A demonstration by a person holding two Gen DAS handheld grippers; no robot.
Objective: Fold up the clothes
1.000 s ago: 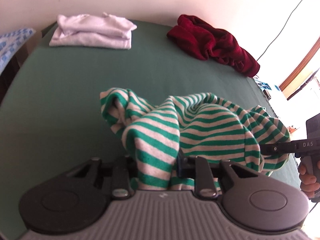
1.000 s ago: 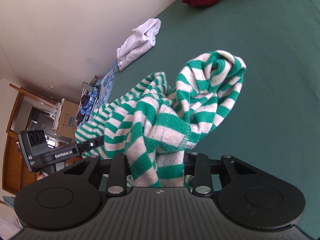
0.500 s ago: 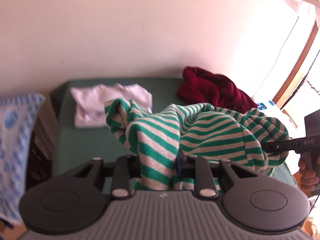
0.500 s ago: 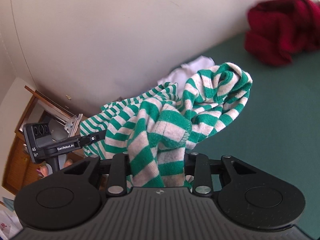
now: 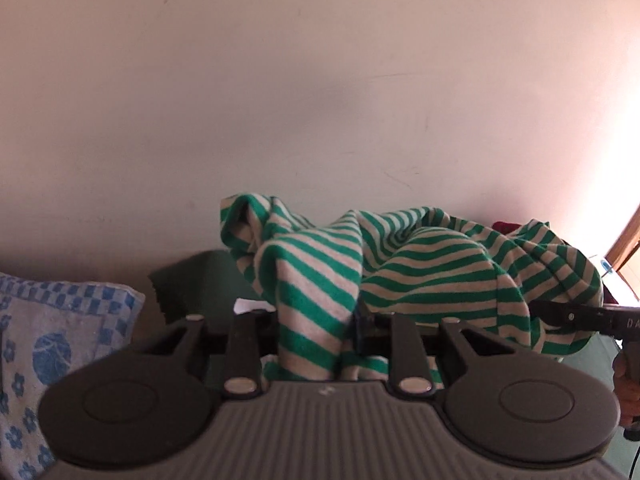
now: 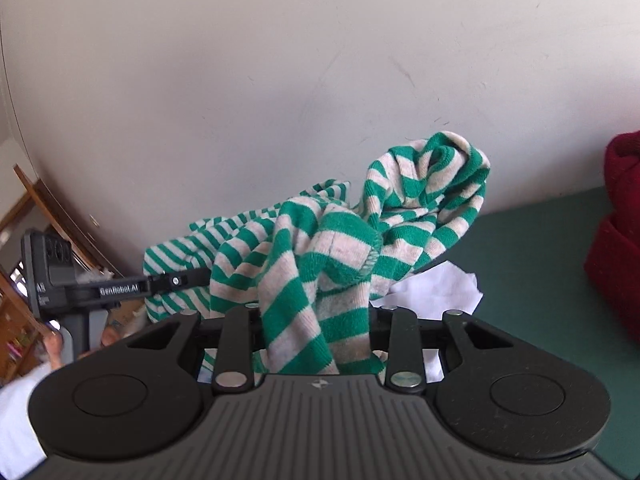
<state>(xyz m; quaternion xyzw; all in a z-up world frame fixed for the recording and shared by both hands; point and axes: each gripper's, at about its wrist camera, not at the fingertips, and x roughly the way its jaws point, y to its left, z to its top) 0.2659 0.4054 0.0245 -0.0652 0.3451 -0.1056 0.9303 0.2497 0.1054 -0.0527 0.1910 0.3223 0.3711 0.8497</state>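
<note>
A green-and-white striped garment [image 5: 432, 280] hangs bunched in the air between both grippers. My left gripper [image 5: 320, 320] is shut on one part of it, and the cloth drapes over the fingers and hides the tips. In the right wrist view the same garment [image 6: 320, 248] spills out of my right gripper [image 6: 316, 312], which is shut on it. Each view shows the other tool at its side: the right gripper [image 5: 550, 312] and the left gripper [image 6: 186, 279], both clamped on the striped cloth. A person's hand [image 6: 54, 344] holds the left tool.
The green table [image 6: 540, 236] lies low under the garment, close to a pale wall [image 5: 320, 100]. A folded white cloth [image 6: 440, 292] and a dark red garment [image 6: 616, 248] rest on it. A blue-patterned cloth [image 5: 48, 340] sits left of the table's corner [image 5: 192, 280].
Both grippers have carried the striped garment up and toward the wall. The table top, which filled the views before, has sunk to the bottom edge. Both grips are unchanged.
</note>
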